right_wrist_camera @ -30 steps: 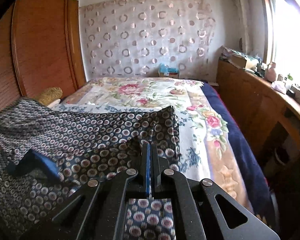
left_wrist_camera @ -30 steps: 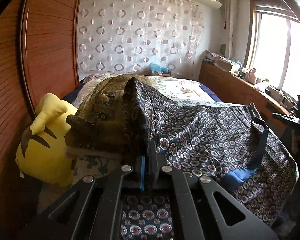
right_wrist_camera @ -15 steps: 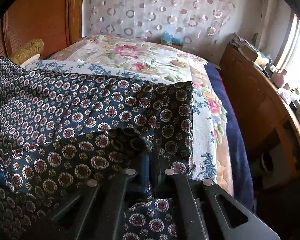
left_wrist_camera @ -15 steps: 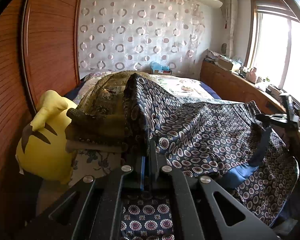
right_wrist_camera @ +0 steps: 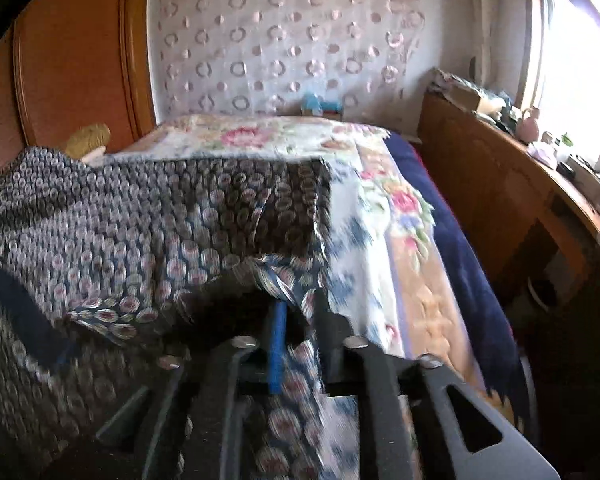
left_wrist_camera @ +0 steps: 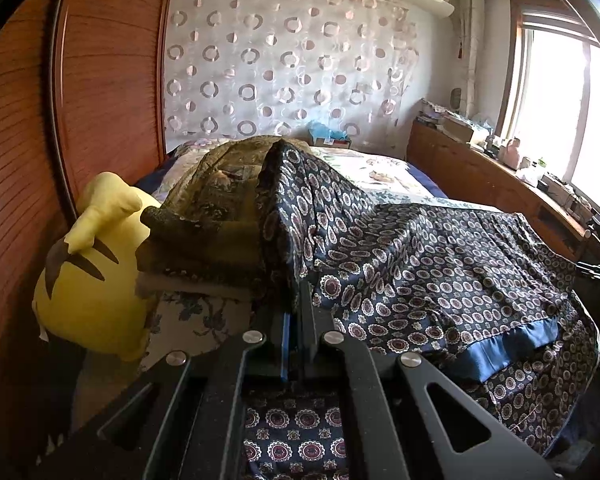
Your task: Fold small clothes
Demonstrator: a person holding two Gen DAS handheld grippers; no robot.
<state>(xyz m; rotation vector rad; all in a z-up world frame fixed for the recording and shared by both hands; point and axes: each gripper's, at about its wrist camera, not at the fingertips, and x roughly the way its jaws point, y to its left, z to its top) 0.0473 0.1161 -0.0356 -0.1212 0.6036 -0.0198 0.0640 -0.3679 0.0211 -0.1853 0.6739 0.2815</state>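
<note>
A navy garment with a round medallion print (left_wrist_camera: 440,264) and a plain blue band (left_wrist_camera: 508,344) lies spread over the floral bed (left_wrist_camera: 384,168). My left gripper (left_wrist_camera: 296,304) is shut on the garment's left edge, with cloth hanging under its fingers. In the right wrist view the same garment (right_wrist_camera: 148,224) covers the bed's left side. My right gripper (right_wrist_camera: 296,304) has its jaws parted, with a fold of the garment (right_wrist_camera: 284,280) lying loose between them. That view is blurred by motion.
A yellow plush toy (left_wrist_camera: 88,268) and a folded olive-brown blanket (left_wrist_camera: 216,216) sit left, against the wooden headboard (left_wrist_camera: 108,80). A wooden sideboard (right_wrist_camera: 512,200) with clutter runs along the right under the window. The bed's navy edge (right_wrist_camera: 452,240) drops off on the right.
My right gripper has opened and let go of the garment's corner, and its view has swung upward. The left gripper keeps its hold and has barely moved.
</note>
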